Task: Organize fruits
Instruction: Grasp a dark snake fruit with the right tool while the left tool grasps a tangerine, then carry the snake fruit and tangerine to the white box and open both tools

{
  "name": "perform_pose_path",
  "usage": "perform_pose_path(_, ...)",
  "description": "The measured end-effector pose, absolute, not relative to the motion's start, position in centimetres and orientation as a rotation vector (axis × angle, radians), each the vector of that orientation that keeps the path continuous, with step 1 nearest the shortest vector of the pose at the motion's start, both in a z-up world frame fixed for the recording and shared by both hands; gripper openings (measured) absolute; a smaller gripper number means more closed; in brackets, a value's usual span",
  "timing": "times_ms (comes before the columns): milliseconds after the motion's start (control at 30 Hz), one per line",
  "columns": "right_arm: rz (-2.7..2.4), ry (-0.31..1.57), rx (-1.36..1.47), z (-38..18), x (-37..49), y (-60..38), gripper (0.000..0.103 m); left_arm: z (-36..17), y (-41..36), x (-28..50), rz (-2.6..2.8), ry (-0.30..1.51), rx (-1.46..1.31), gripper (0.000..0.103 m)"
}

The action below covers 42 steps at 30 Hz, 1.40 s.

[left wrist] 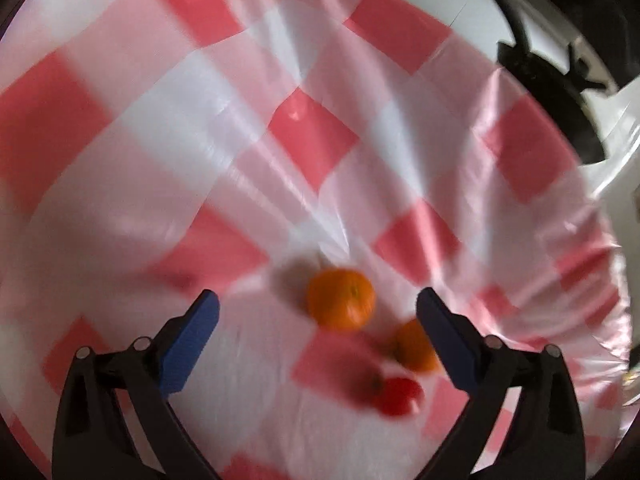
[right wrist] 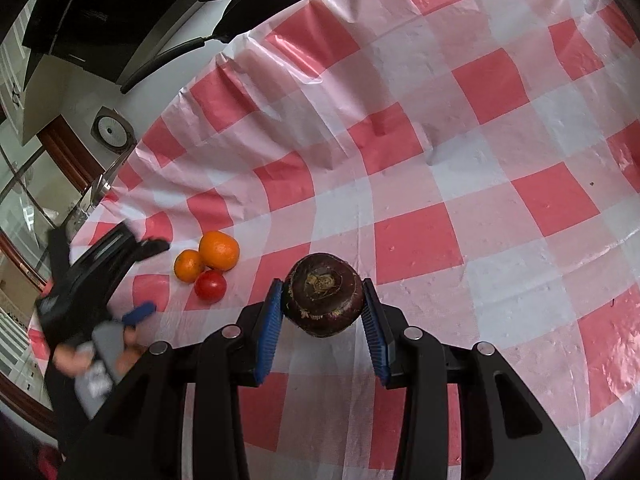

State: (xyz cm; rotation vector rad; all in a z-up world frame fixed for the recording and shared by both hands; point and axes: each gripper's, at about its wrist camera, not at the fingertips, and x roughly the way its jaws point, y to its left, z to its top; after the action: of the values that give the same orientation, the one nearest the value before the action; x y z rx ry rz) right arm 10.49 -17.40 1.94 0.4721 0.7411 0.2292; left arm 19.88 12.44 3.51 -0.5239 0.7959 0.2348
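Two oranges and a red tomato lie together on the red-and-white checked tablecloth [right wrist: 440, 160]. In the right wrist view the larger orange [right wrist: 219, 250], the smaller orange [right wrist: 189, 265] and the tomato [right wrist: 210, 285] touch each other. My right gripper [right wrist: 323, 300] is shut on a dark purple round fruit [right wrist: 323, 294], held just above the cloth. My left gripper [left wrist: 318, 308] is open and empty above the group, with one orange [left wrist: 341, 298] between its fingers, the other orange [left wrist: 414, 346] by the right finger, and the tomato [left wrist: 398, 396] below. The left wrist view is blurred.
The left gripper and the hand holding it show at the left in the right wrist view [right wrist: 100, 280]. Black chair legs [right wrist: 180, 20] stand beyond the table's far edge. A dark chair base [left wrist: 552, 92] sits past the cloth's edge in the left wrist view.
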Motion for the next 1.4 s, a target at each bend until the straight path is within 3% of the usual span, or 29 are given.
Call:
perform_pose_path(100,0.232,0.747,0.468,1.9,10.6,-17.3,0.039,2.8,11.8,22.3,0.295,0.844,-0.461,0.093)
perform_pose_path(200,0.231,0.748,0.469,1.8,10.6,-17.2,0.039,1.9,10.2,23.7,0.358,0.903,-0.321,0.078)
perform_pose_path(233,0.231,0.748,0.47,1.8,10.6,-17.3,0.039,1.8,9.6,23.7,0.355,0.908,-0.271,0.064)
perform_pose_path(267,0.23,0.748,0.471,1.8,10.6,-17.3,0.039,2.0,9.3,23.3,0.305,0.896,-0.265,0.042)
perform_pose_path(767,0.232,0.742,0.475,1.8,10.5,-17.3,0.039,4.1,12.1,3.8,0.135,0.738,-0.324,0.041)
perform_pose_path(1133,0.224,0.756,0.477,1.7,10.7,-17.3,0.039,3.7,9.9,3.1,0.145,0.729,-0.319,0.042)
perform_pose_path(1400,0.249,0.792,0.456,1.5,11.1,-16.7,0.039,4.4,9.9,-2.8,0.169,0.756,-0.288,0.042)
